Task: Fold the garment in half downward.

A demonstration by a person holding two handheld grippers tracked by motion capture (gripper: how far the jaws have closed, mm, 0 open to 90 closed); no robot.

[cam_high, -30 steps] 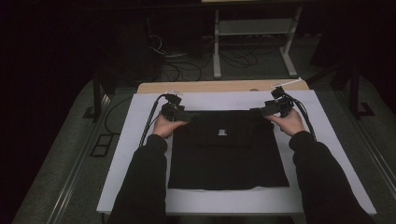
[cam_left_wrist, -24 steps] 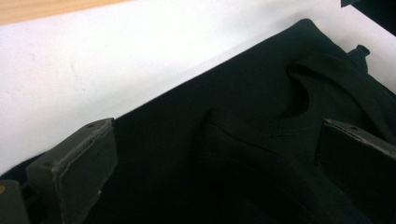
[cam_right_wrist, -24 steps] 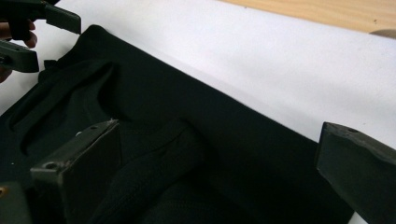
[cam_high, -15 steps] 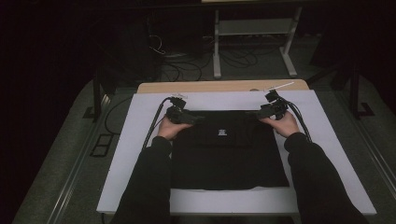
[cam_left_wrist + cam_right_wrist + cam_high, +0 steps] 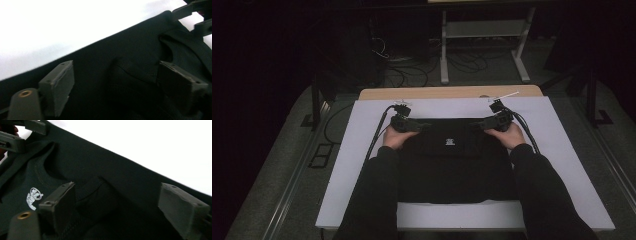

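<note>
A black T-shirt [image 5: 452, 165] lies folded flat on the white table top [image 5: 562, 150], with a small white logo [image 5: 450, 142] near its far edge. My left gripper [image 5: 426, 126] rests at the shirt's far left corner and my right gripper [image 5: 476, 124] at its far right corner, both pointing inward. In the left gripper view the left gripper [image 5: 117, 77] straddles a raised fold of the black fabric [image 5: 130, 72]. The right gripper [image 5: 120, 202] straddles a similar fold beside the collar and logo [image 5: 33, 198]. Both pairs of jaws have just been closing, with fabric between them but pads still apart.
A wooden strip [image 5: 447, 93] borders the table's far side. Beyond it stand a white metal stand [image 5: 482, 40] and cables on the floor [image 5: 392, 55]. The person's dark sleeves [image 5: 372, 200] cover the shirt's side edges. White table margin runs around the shirt.
The right gripper has come down and slightly inward onto the shirt's far edge. The left gripper has barely shifted. Both sets of jaws look narrower.
</note>
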